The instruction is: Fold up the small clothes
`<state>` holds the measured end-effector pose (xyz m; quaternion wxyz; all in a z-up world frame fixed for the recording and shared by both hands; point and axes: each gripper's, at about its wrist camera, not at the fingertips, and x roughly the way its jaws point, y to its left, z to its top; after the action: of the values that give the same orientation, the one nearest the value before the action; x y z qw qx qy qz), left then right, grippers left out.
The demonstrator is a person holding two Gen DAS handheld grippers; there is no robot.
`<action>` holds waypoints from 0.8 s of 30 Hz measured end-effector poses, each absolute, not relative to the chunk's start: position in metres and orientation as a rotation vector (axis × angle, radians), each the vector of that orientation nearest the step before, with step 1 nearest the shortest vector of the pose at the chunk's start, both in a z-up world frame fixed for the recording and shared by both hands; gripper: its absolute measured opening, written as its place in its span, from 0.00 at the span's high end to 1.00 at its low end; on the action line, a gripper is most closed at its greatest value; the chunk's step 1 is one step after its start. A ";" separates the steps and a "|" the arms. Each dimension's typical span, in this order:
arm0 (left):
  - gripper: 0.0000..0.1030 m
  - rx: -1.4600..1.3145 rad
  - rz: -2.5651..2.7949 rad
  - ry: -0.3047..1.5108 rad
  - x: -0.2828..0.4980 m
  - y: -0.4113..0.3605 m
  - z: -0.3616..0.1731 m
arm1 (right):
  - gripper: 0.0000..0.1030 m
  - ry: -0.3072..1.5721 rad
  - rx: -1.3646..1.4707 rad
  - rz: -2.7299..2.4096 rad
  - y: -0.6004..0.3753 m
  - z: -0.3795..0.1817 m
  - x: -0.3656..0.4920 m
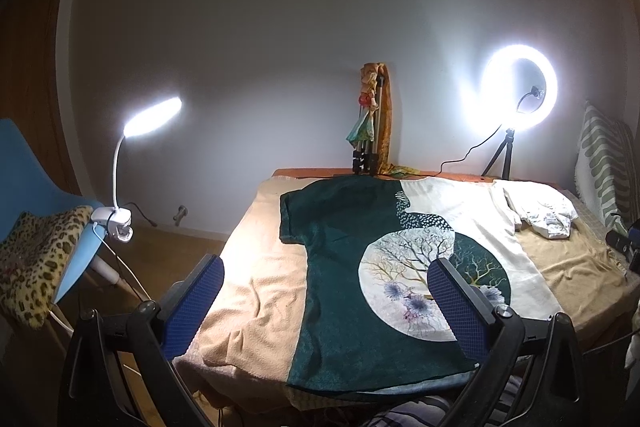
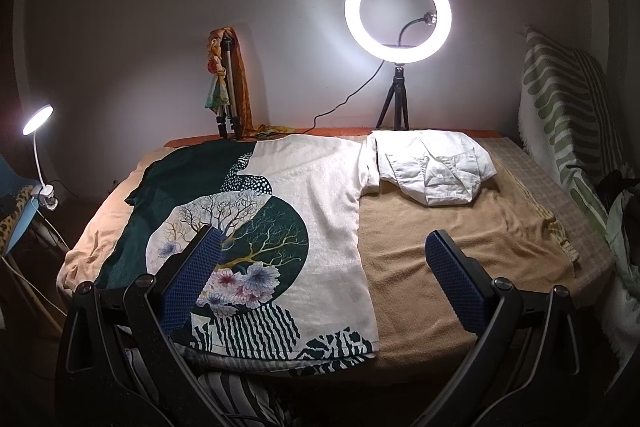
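Note:
A dark green and cream T-shirt [image 1: 344, 259] with a tree and flower print lies spread flat on a beige towel [image 1: 260, 283]; it also shows in the right wrist view [image 2: 312, 203]. A folded white shirt [image 2: 436, 167] lies at the far right next to the T-shirt's sleeve, and shows in the left wrist view [image 1: 540, 211] too. My left gripper [image 1: 326, 279] is open and empty, above the T-shirt's near left part. My right gripper [image 2: 324, 255] is open and empty, above the T-shirt's near right edge.
A ring light on a tripod [image 2: 398, 19] and a folded tripod wrapped in cloth [image 2: 226, 87] stand at the back by the wall. A clip lamp [image 1: 152, 115] sits on a blue chair [image 1: 24, 183] at left. A striped green pillow [image 2: 560, 107] leans at right.

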<state>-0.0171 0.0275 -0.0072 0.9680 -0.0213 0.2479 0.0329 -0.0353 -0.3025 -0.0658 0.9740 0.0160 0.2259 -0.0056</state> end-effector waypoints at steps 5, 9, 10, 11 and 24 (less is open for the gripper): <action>0.08 -0.073 0.063 0.503 -0.010 0.045 -0.022 | 0.00 0.425 0.008 0.018 -0.301 -0.053 -0.015; 0.14 -0.122 0.045 0.529 -0.004 0.063 -0.037 | 0.00 0.421 0.019 0.065 -0.302 -0.039 0.016; 0.16 -0.137 0.041 0.538 -0.002 0.067 -0.042 | 0.00 0.423 0.025 0.083 -0.302 -0.035 0.023; 0.19 -0.157 0.038 0.554 0.000 0.073 -0.047 | 0.00 0.428 0.030 0.108 -0.301 -0.031 0.034; 0.47 -0.383 -0.070 0.747 0.008 0.116 -0.131 | 0.00 0.513 -0.007 0.315 -0.227 0.000 0.130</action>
<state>0.0079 0.1165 -0.1309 0.9125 -0.1858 0.3628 -0.0340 0.1298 -0.2268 -0.0003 0.9550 -0.0037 0.2529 0.1553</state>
